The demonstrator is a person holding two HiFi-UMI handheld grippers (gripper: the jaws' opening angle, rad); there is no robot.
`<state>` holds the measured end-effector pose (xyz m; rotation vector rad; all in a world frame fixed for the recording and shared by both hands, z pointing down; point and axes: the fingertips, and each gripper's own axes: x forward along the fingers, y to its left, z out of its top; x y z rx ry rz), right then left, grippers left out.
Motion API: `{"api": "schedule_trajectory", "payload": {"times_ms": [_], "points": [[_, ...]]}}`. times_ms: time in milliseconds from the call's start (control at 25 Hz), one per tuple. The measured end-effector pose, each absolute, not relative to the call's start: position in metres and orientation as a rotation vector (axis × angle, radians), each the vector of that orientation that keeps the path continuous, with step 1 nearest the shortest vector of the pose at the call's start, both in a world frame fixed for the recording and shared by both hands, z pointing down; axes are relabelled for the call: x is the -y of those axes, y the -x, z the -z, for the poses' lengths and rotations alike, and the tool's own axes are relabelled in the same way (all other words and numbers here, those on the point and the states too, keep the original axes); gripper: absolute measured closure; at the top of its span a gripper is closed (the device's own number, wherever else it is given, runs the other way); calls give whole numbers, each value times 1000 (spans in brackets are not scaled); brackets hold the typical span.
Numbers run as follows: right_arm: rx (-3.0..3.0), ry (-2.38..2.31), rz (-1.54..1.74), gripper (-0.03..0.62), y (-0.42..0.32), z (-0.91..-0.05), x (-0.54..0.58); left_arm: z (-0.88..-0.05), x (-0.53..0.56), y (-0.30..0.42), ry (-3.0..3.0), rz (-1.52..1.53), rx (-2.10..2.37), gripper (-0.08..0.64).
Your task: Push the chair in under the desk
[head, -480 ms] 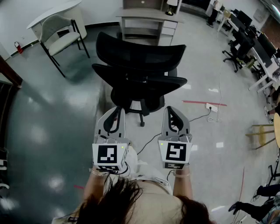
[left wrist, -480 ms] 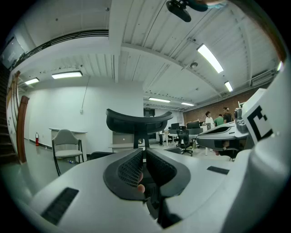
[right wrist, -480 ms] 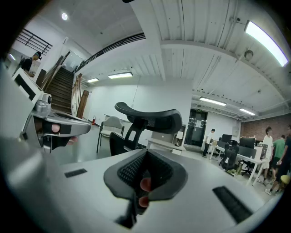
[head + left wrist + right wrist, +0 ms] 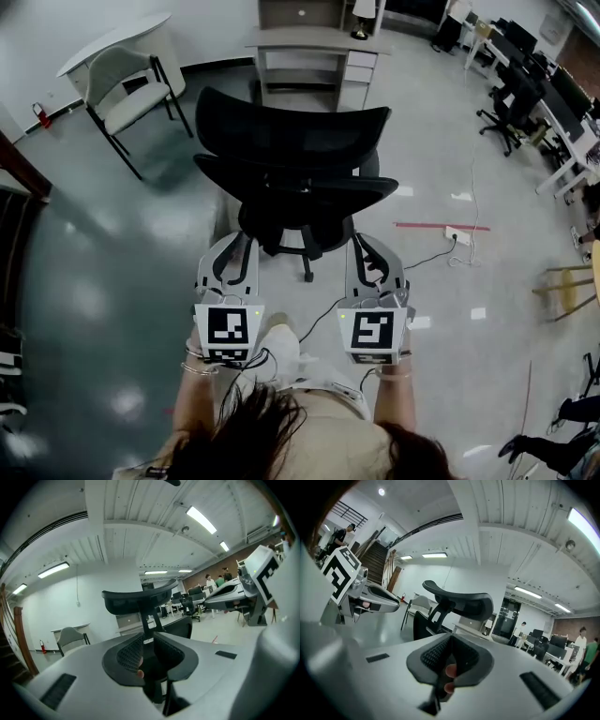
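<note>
A black mesh office chair stands with its back toward me, headrest on top. The grey desk sits beyond it at the far wall, and the chair is still out in front of it. My left gripper and right gripper are side by side just behind the lower edge of the backrest, both shut and holding nothing. Whether they touch the chair I cannot tell. In the left gripper view the shut jaws point at the headrest. In the right gripper view the shut jaws do too, toward the headrest.
A beige chair with a white table stands at the far left. A power strip and cable lie on the floor to the right, beside a red tape line. Desks and office chairs line the right side. A wooden stool is at the right edge.
Both grippers have edged slightly forward, closer to the chair's back. Their jaws look the same.
</note>
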<state>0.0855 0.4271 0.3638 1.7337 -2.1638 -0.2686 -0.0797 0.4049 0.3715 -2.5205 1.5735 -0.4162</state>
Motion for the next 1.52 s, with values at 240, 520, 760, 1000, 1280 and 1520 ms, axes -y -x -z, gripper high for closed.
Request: {"api": "schedule_trajectory", "payload": {"times_ms": [240,520,760,1000,1280,1520], "points": [[2131,-1739,257,566,-88,-370,-392,-376,-371,87,2484,504,-1493,429],[2072,-1694,250,515,-83,-384,-355,-384,-333,93,2449,607,-1393,393],[1975,-1632,270,421,-87,-399,-331,-393,-305,97,2401,685,-1323,368],[1870,-1564,301,365,-91,-416,-311,-403,-279,99,2318,767,-1279,347],[1805,-1544,277,345,-97,-432,-293,-419,-251,105,2205,885,-1241,320],[1724,-1502,272,339,-100,-444,-282,-429,-232,103,2156,978,-1166,310]]}}
